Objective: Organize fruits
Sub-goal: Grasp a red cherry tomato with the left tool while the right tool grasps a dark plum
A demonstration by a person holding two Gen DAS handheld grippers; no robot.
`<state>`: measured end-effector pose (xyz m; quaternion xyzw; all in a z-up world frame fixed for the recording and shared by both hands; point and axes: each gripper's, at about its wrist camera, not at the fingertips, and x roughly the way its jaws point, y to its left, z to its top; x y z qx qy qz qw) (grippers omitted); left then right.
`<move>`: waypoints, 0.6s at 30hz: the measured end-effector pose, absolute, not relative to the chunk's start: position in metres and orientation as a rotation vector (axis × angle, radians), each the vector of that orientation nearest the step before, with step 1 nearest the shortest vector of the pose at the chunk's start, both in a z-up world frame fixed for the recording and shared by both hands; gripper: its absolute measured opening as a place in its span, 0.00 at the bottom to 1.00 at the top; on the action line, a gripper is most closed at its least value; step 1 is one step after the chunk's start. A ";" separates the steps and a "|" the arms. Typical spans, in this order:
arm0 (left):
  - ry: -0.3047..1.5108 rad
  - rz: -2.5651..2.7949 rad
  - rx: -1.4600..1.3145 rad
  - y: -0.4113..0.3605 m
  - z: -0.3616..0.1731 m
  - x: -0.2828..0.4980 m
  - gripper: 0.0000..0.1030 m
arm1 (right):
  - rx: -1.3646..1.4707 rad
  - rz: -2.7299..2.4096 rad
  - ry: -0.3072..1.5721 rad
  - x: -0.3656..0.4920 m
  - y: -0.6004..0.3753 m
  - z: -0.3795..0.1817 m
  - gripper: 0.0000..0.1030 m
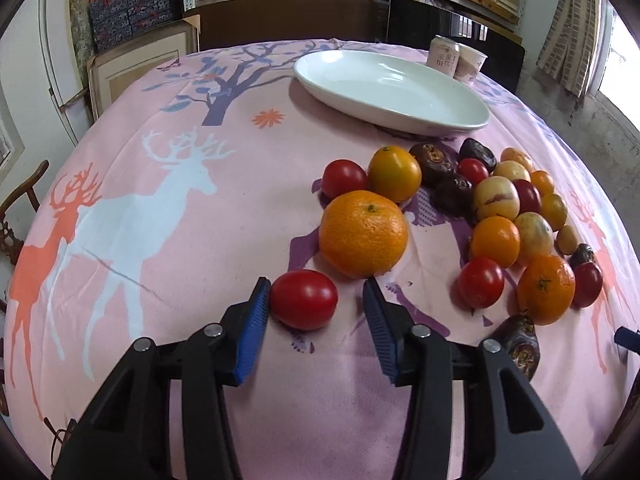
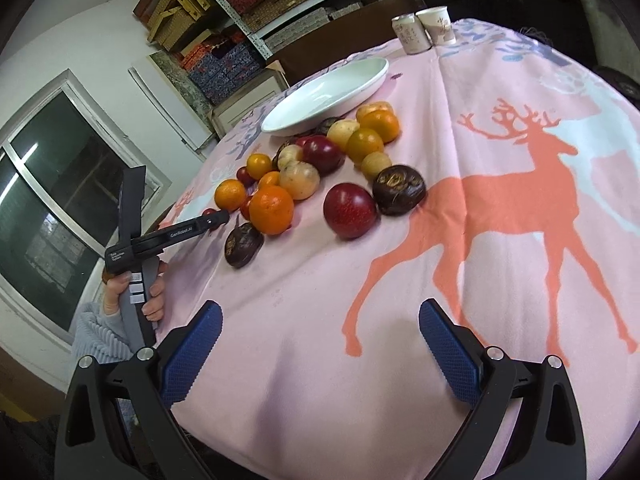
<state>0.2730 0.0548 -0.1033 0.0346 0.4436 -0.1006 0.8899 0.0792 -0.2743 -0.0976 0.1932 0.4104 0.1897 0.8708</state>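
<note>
1. Left gripper (image 1: pixel 316 294) sits nearest; jaws partly open around the red tomato (image 1: pixel 304 299). One pad touches its side, the other stands clear, so no grip yet.
2. Tomato lies on the pink tablecloth (image 1: pixel 200 240), just in front of the large orange (image 1: pixel 363 233), well short of the white oval plate (image 1: pixel 394 90).
3. Judged light, smooth, slippery and easily bruised; take it across its short middle, gently.
4. Appearance: glossy, oval, deep red, unblemished.
5. Right gripper (image 2: pixel 320 344): jaws wide, empty, over bare cloth.
</note>
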 end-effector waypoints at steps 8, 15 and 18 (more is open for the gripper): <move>0.910 -0.216 0.009 0.065 -0.101 0.267 0.30 | 0.229 0.297 0.835 0.098 -0.270 -0.090 0.36; 0.913 -0.229 -0.019 0.069 -0.102 0.267 0.30 | 0.120 0.211 0.839 0.133 -0.273 -0.088 0.36; 0.915 -0.230 -0.024 0.070 -0.102 0.267 0.30 | 0.086 0.193 0.858 0.152 -0.274 -0.089 0.36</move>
